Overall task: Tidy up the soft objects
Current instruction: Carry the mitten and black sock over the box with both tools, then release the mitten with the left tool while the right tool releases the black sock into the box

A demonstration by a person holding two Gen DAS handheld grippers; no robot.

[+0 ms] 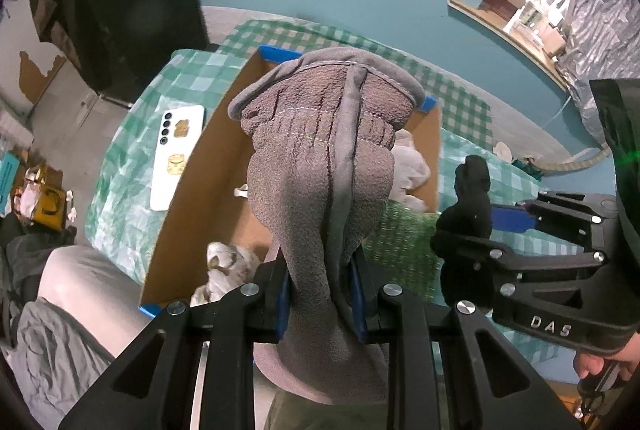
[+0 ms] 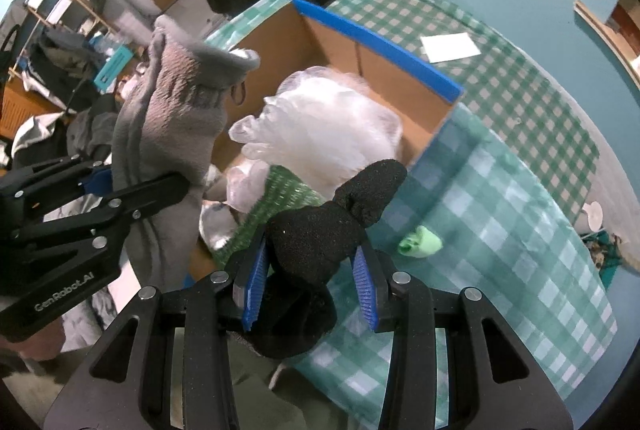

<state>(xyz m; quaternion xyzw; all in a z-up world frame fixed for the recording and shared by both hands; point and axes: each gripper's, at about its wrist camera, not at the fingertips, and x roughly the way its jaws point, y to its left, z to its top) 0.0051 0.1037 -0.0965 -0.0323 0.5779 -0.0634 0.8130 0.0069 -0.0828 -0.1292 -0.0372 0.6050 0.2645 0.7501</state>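
1. Far left on table (image 1: 120, 190): one white phone (image 1: 176, 156), flat on the green check cloth, just beside the left wall of the box (image 1: 192, 190). Not a soft item.
2. Left gripper (image 1: 320, 304): jaws clamped on one grey glove (image 1: 320, 158), pinched near the finger end. Long axis runs straight out from the jaws, cuff away and up. Held in the air over the box's near-left part.
3. Box: one, cardboard, blue-taped rim, open top, directly ahead of and below both grippers. Inside: crumpled clear plastic bags (image 2: 320, 126) (count unclear, at least two lumps) and one green patterned item (image 2: 280, 198) at the near edge.
4. Right gripper (image 2: 310, 286): jaws set around one black sock (image 2: 320, 242), blue pads apparently touching its sides; grip looks loose, firmness hard to judge. Sock's long axis points forward and right, tip toward the box's near-right corner; lower end hangs below the jaws.
5. Right of box: one small green wad (image 2: 420, 244) on the cloth, near the right gripper, well apart from the left. One white paper (image 2: 450, 48) further back.
6. Key relation: box lies ahead and below; glove already above it, so left is nearer to a drop. Sock sits just outside the near-right corner; likely needs a short move forward-left first.
7. Count: two soft items in hand, one wad loose.
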